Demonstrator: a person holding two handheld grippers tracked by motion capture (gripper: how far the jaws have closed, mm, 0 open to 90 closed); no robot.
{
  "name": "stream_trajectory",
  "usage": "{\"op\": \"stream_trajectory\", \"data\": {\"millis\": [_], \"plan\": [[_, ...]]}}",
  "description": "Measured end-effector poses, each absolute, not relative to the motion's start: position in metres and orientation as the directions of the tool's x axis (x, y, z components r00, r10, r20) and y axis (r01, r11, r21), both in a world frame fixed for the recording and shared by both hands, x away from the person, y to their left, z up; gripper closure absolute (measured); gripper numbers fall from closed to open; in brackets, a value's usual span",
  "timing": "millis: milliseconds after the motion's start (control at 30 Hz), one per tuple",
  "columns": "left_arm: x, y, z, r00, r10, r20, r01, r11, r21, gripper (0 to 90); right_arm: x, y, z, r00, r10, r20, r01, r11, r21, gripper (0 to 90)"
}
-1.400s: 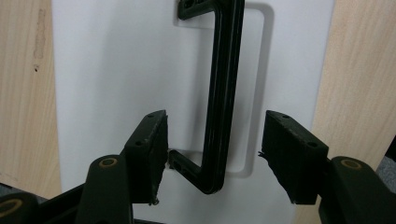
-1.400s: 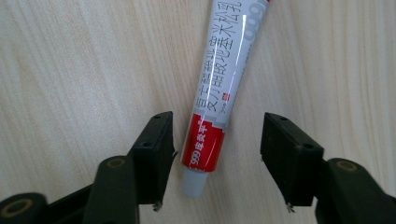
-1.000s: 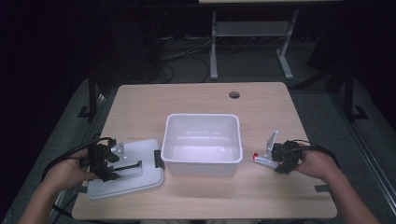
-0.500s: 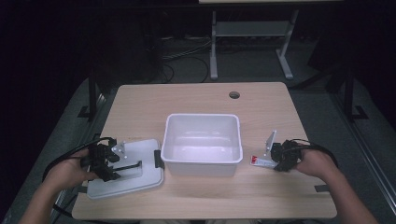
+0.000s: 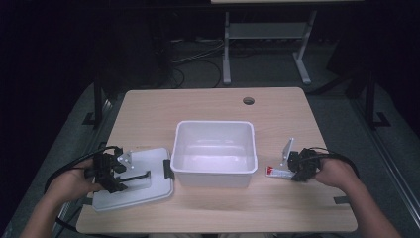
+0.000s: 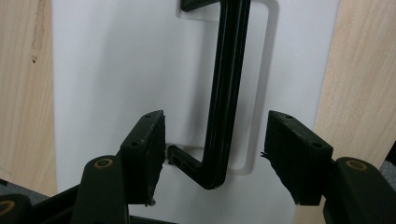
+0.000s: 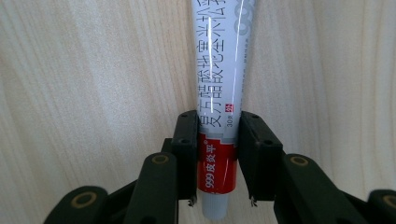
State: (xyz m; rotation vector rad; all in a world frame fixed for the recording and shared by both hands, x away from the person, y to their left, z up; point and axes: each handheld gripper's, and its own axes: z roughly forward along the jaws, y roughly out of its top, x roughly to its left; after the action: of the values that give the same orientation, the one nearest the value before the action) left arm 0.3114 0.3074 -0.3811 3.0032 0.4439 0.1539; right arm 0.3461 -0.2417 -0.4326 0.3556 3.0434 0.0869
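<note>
The right tool (image 7: 215,156) has just been closing and now pinches an ointment tube (image 7: 218,93) by its red-banded end, a pad pressed on each side. The tube lies flat on the wooden worktop (image 5: 297,119), running straight ahead of the jaws with its white printed body stretching away from them. Seen from above, the right tool (image 5: 289,168) sits near the worktop's right front, and the tube (image 5: 275,172) points from it toward the white plastic bin (image 5: 214,171) just beyond its far end. That bin stands open in the middle of the worktop, squarely between the two tools, its near wall the one thing between the tube and the bin's inside.

The left tool (image 6: 214,158) stands wide, its pads apart on either side of the black handle (image 6: 224,93) of a white lid (image 6: 116,70), neither pad pressing on it. The lid (image 5: 143,191) lies flat under the left tool (image 5: 119,173), its right edge touching or just beside the bin. A round cable hole (image 5: 248,100) sits at the far side of the worktop, well apart from both tools.
</note>
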Motion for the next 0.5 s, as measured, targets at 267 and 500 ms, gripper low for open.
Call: {"op": "stream_trajectory", "data": {"millis": [267, 500], "plan": [[0.312, 0.307, -0.382, 0.952, 0.296, 0.084, 0.285, -0.951, 0.12, 37.7, 0.342, -0.244, -0.419, -0.97, 0.229, -0.079, 0.22, 0.97, 0.099, 68.8], [0.313, 0.303, -0.38, 0.952, 0.292, 0.089, 0.281, -0.953, 0.116, 37.3, 0.335, -0.246, -0.403, -0.972, 0.218, -0.089, 0.208, 0.972, 0.106, 68.9]]}}
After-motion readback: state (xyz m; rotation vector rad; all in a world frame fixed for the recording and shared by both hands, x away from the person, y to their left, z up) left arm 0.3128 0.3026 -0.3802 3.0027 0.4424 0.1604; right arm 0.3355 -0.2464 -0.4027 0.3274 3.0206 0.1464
